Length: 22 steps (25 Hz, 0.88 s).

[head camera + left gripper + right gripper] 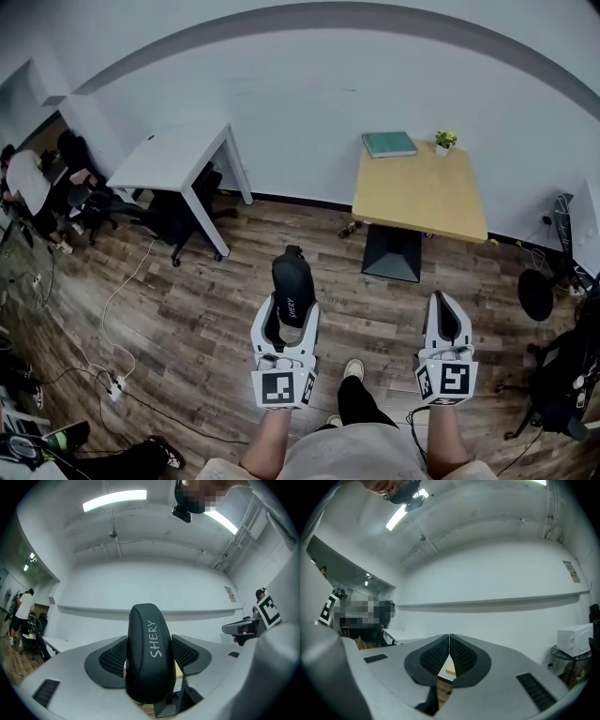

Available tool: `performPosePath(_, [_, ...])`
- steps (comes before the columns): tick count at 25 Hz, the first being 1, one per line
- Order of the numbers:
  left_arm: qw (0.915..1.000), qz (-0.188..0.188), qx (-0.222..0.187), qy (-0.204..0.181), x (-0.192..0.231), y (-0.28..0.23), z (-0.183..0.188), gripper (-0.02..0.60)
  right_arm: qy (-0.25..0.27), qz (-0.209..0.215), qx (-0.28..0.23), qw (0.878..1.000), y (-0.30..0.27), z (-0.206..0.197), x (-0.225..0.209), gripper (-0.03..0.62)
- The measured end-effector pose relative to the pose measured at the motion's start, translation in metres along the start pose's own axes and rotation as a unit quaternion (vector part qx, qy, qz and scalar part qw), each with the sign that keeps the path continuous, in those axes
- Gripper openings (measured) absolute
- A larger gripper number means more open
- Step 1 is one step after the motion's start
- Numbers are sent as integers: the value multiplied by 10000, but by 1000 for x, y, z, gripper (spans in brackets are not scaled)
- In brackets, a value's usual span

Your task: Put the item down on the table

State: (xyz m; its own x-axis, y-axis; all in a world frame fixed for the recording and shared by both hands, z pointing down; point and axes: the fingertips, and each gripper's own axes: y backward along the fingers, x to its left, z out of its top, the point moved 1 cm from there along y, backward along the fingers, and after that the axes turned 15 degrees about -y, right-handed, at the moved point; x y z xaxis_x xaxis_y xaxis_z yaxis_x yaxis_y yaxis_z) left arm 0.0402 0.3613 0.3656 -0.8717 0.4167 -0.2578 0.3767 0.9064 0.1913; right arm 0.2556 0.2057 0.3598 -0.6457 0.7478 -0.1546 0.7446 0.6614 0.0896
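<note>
A black glasses case (292, 281) printed "SHERY" stands up between the jaws of my left gripper (287, 323), which is shut on it above the wooden floor. In the left gripper view the case (149, 656) fills the gap between both black pads (111, 658). My right gripper (447, 323) is held level with the left one; its pads (436, 656) meet with nothing between them. The wooden table (419, 192) stands ahead by the white wall, some way from both grippers.
On the wooden table's far edge lie a green book (389, 143) and a small potted plant (445, 141). A white desk (173, 159) with black chairs stands to the left, a person (26, 183) beyond it. Cables and a power strip (116, 386) lie on the floor left.
</note>
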Motion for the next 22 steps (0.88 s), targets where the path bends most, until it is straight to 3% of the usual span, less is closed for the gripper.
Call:
performPosePath(12, [9997,-110,101,-212,10,-109,-14,304,-309,62,18,9995,-110,-10,-32,17])
performPosePath(22, [9980,-477,272,-311,-16,-211,-30,304,-685,-301,126,9971,-177,-32,-97,17])
